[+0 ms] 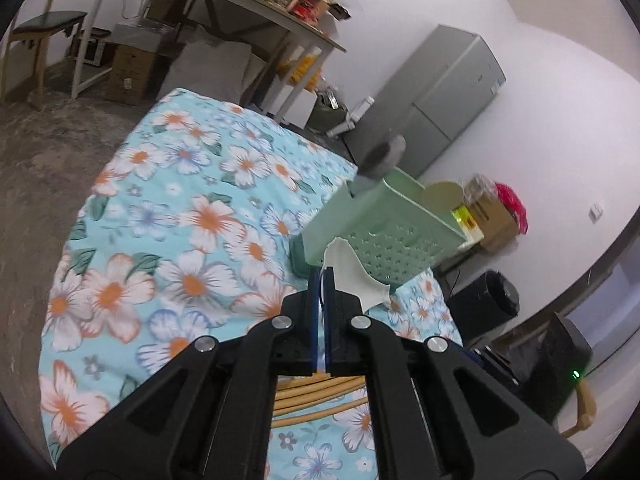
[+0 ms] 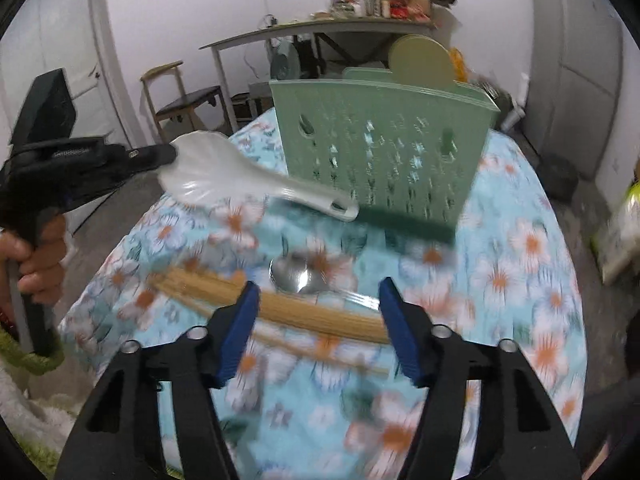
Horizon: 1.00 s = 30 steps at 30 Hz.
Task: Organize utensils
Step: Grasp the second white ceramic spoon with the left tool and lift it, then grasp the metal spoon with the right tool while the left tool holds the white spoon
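right gripper (image 2: 316, 328) gapes empty over chopsticks (image 2: 304, 316); only its view shows left gripper (image 2: 170, 154) pinching white spoon (image 2: 224, 184).

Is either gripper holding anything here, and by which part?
Left gripper pinches the white spoon by its bowl's edge, handle free. Right gripper holds nothing.

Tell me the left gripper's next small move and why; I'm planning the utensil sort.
Probably carry the white rice paddle, pinched by its bowl edge in the left gripper, over the green perforated basket and lower it in handle-first, since it hangs beside the basket.
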Each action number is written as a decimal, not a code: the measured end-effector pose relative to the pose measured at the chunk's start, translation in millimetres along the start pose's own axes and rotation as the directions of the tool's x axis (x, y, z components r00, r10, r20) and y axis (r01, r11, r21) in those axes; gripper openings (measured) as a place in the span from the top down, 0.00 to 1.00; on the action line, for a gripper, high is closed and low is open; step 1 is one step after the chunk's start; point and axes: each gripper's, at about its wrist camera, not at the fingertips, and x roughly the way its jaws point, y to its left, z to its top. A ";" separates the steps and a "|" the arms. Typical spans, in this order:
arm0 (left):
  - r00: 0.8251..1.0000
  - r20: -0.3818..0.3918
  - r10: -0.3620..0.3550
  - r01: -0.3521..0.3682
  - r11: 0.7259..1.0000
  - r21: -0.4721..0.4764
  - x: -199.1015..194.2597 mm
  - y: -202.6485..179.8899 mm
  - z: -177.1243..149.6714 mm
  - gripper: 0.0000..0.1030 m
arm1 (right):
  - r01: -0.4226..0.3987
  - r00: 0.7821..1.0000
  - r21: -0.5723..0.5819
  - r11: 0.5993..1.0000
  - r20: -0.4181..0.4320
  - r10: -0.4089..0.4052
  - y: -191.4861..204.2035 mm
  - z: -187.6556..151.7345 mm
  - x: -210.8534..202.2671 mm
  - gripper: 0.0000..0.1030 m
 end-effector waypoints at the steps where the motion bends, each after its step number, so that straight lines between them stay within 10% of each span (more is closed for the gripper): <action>1: 1.000 0.011 -0.002 0.002 1.000 -0.009 -3.8 1.5 0.5 0.99 | 0.000 1.000 -0.018 1.000 -0.006 0.000 2.8 7.5 6.4 0.54; 14: 0.998 0.053 0.018 -0.015 0.999 -0.049 -18.3 24.0 4.8 0.99 | -0.046 0.963 -0.309 0.950 -0.267 -0.041 8.8 7.1 76.4 0.66; 30: 0.997 0.059 0.040 -0.035 0.996 -0.083 -17.8 39.7 6.3 0.99 | -0.092 0.973 -0.490 0.867 -0.231 -0.027 66.2 11.6 87.3 0.64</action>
